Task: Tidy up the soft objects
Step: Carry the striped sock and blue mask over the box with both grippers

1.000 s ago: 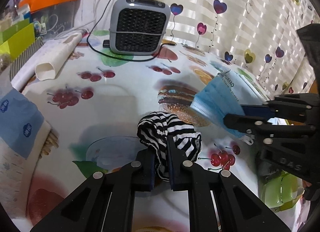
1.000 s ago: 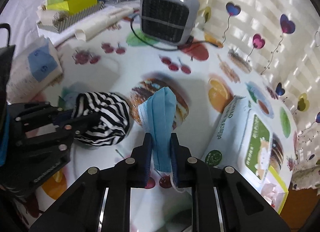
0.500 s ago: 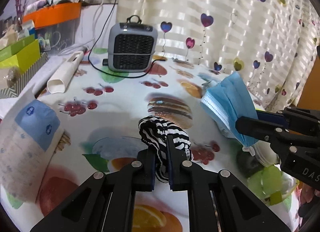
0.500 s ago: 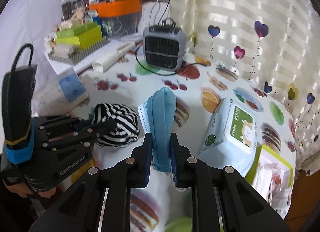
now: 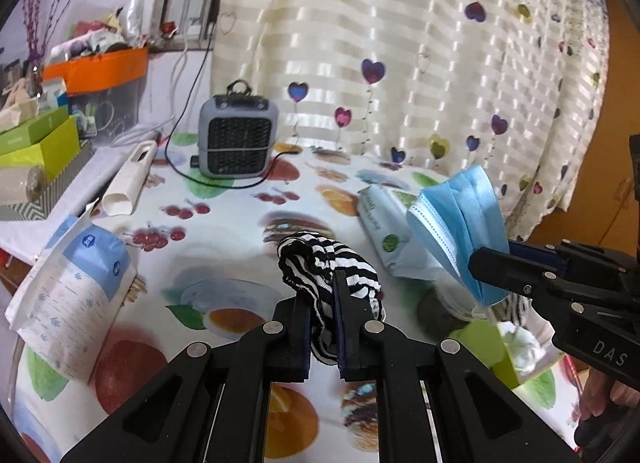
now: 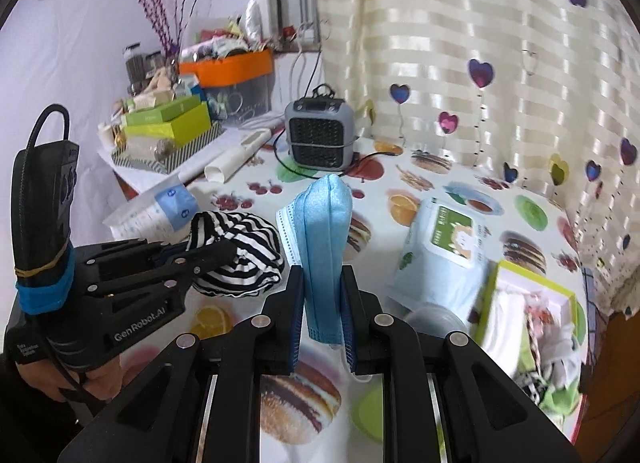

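- Left wrist view: left gripper (image 5: 323,317) clamped on black-and-white striped fabric piece (image 5: 320,263); keep it pinched.
- Right gripper (image 6: 322,315) clamped on folded blue face mask (image 6: 322,235); carry both clear of the fruit-print worktop (image 5: 224,247).

Black left gripper (image 6: 216,251); silver screws; blue band; "GenRobot.AI" lettering; black cable.

Black-white striped cloth (image 5: 320,263); light blue mask (image 6: 324,231); grey heater (image 5: 237,139).
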`<act>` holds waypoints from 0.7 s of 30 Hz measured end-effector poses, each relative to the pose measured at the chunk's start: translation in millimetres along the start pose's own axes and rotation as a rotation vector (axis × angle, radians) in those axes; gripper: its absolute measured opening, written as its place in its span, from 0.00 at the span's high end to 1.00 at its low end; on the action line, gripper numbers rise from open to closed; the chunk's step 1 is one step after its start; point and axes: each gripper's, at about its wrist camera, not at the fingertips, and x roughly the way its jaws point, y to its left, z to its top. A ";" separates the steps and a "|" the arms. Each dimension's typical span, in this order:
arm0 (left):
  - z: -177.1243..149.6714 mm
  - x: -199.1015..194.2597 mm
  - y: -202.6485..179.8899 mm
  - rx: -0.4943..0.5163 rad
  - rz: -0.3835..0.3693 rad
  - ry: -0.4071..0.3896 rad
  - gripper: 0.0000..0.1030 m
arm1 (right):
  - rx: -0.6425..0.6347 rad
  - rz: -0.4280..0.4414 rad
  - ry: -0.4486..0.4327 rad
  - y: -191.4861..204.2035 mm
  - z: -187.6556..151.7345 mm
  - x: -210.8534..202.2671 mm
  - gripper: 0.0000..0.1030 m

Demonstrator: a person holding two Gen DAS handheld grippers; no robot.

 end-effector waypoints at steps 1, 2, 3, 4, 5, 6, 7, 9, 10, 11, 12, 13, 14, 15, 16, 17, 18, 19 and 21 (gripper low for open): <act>-0.3 -2.2 -3.0 0.005 -0.007 -0.003 0.91 | 0.010 -0.003 -0.008 -2.1 -2.2 -5.4 0.83; -0.4 -5.7 -7.2 0.011 -0.017 -0.007 0.91 | 0.026 -0.007 -0.017 -5.2 -5.2 -12.0 0.83; -0.6 -7.8 -10.0 0.016 -0.024 -0.010 0.91 | 0.034 -0.010 -0.023 -6.8 -7.0 -15.7 0.83; -0.8 -10.5 -14.0 0.022 -0.032 -0.013 0.91 | 0.048 -0.016 -0.032 -10.1 -9.8 -21.9 0.83; -1.0 -12.5 -17.6 0.028 -0.039 -0.016 0.91 | 0.056 -0.019 -0.036 -12.2 -11.5 -25.4 0.83; -1.4 -14.0 -21.1 0.033 -0.045 -0.017 0.91 | 0.063 -0.022 -0.040 -14.5 -12.9 -28.9 0.83; -2.1 -15.9 -24.7 0.038 -0.050 -0.017 0.91 | 0.071 -0.027 -0.046 -17.3 -15.0 -33.3 0.83; -2.7 -18.5 -33.0 0.051 -0.064 -0.018 0.91 | 0.089 -0.038 -0.059 -23.0 -19.6 -43.0 0.83; -3.1 -20.0 -36.8 0.056 -0.071 -0.018 0.91 | 0.096 -0.043 -0.065 -26.2 -21.0 -46.8 0.83; -3.0 -21.4 -40.5 0.060 -0.079 -0.019 0.91 | 0.105 -0.049 -0.072 -29.8 -23.1 -51.7 0.83; -2.6 -22.7 -44.1 0.067 -0.086 -0.021 0.91 | 0.112 -0.054 -0.078 -33.4 -25.0 -56.0 0.83; -2.3 -23.4 -46.9 0.071 -0.090 -0.022 0.91 | 0.120 -0.062 -0.086 -36.6 -26.9 -60.9 0.83; -2.2 -24.5 -50.3 0.076 -0.094 -0.024 0.91 | 0.132 -0.073 -0.096 -42.1 -29.7 -67.6 0.83; -2.0 -25.7 -54.0 0.080 -0.101 -0.025 0.91 | 0.139 -0.078 -0.102 -45.5 -30.9 -71.2 0.83; -1.6 -26.5 -57.4 0.084 -0.107 -0.027 0.91 | 0.149 -0.086 -0.110 -49.6 -32.4 -76.5 0.83; -1.4 -27.7 -61.9 0.090 -0.113 -0.030 0.91 | 0.157 -0.097 -0.118 -54.7 -33.8 -82.1 0.83; -1.4 -28.3 -65.1 0.094 -0.118 -0.031 0.91 | 0.164 -0.105 -0.123 -58.5 -34.5 -85.9 0.83; -1.0 -28.7 -68.6 0.098 -0.123 -0.032 0.91 | 0.172 -0.115 -0.131 -62.7 -35.7 -90.7 0.83; -0.4 -28.8 -76.0 0.107 -0.133 -0.033 0.91 | 0.189 -0.132 -0.145 -71.4 -38.5 -99.4 0.83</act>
